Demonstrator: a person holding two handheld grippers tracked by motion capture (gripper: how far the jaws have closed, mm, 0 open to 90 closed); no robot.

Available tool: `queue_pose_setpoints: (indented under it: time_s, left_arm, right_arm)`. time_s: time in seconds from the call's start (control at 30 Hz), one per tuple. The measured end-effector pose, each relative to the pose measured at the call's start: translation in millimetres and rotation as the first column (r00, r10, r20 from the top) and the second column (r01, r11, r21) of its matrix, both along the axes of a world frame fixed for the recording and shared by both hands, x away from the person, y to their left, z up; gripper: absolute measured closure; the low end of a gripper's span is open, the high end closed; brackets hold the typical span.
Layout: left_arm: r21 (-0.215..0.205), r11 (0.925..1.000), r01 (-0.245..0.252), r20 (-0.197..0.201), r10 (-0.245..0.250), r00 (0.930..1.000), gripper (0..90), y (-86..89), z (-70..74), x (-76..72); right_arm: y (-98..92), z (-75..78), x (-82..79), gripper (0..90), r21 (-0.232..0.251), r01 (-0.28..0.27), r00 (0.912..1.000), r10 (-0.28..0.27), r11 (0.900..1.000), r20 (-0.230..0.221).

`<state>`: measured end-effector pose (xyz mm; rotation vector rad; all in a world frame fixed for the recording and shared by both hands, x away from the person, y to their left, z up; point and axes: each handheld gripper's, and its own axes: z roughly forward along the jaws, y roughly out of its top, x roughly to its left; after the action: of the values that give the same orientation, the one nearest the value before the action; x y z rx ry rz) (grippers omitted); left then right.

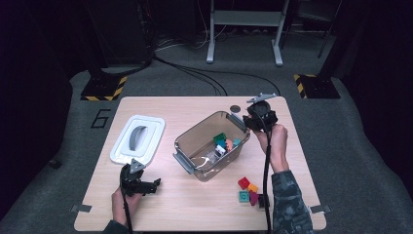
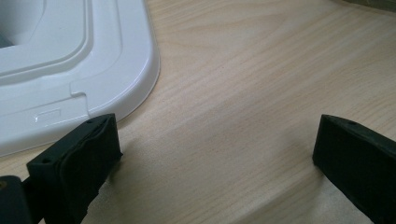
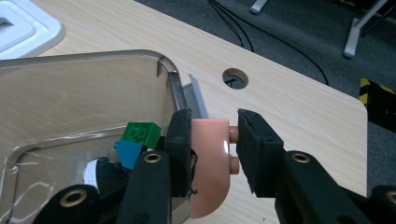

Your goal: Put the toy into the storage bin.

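Resting low at the near left of the table, left hand-held gripper with jaws spread wide and nothing between them, bare wood showing in the gap in the left gripper view. Just beyond it, white lid lying flat with its grey handle up, one rounded corner close beside the left jaw in the left gripper view. Further right, near the middle, clear plastic bin set at a slant, holding a small heap of building blocks: green block on top, blue block beneath it, others too small to tell apart. Raised over the bin's far right corner, right hand-held gripper, jaws narrow and clamped on a peach-coloured block with one rounded end and two studs facing the right jaw; block held off the table, just outside the bin's rim in the right gripper view. Beyond it, round cable hole in the table top. Near the front right edge, loose cluster of blocks: red block, orange block, teal block, magenta block, touching or nearly so, lying beside the sleeve of the right forearm.
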<state>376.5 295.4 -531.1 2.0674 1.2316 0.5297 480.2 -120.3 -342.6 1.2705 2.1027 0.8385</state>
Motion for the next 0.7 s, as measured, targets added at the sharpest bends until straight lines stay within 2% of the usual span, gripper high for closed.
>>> queue_pose_setpoints:
  time_s: [0.2,0.43,0.7]
  left_arm:
    - [0.000,1.0000,0.000,0.000,0.000,1.0000,0.5,0.0,0.0,0.0]
    - [0.000,1.0000,0.000,0.000,0.000,1.0000,0.6,0.0,0.0,0.0]
    - [0.000,1.0000,0.000,0.000,0.000,1.0000,0.5,0.0,0.0,0.0]
  right_arm:
    - [12.6,-1.5,0.1,66.2,0.003,-0.039,0.9991,0.039,0.999,-0.016]
    - [24.0,-12.2,1.9,66.1,-0.031,-0.081,0.9955,0.080,0.996,-0.052]
    - [26.5,-26.0,4.0,66.1,-0.092,-0.112,0.9921,0.106,0.990,-0.067]
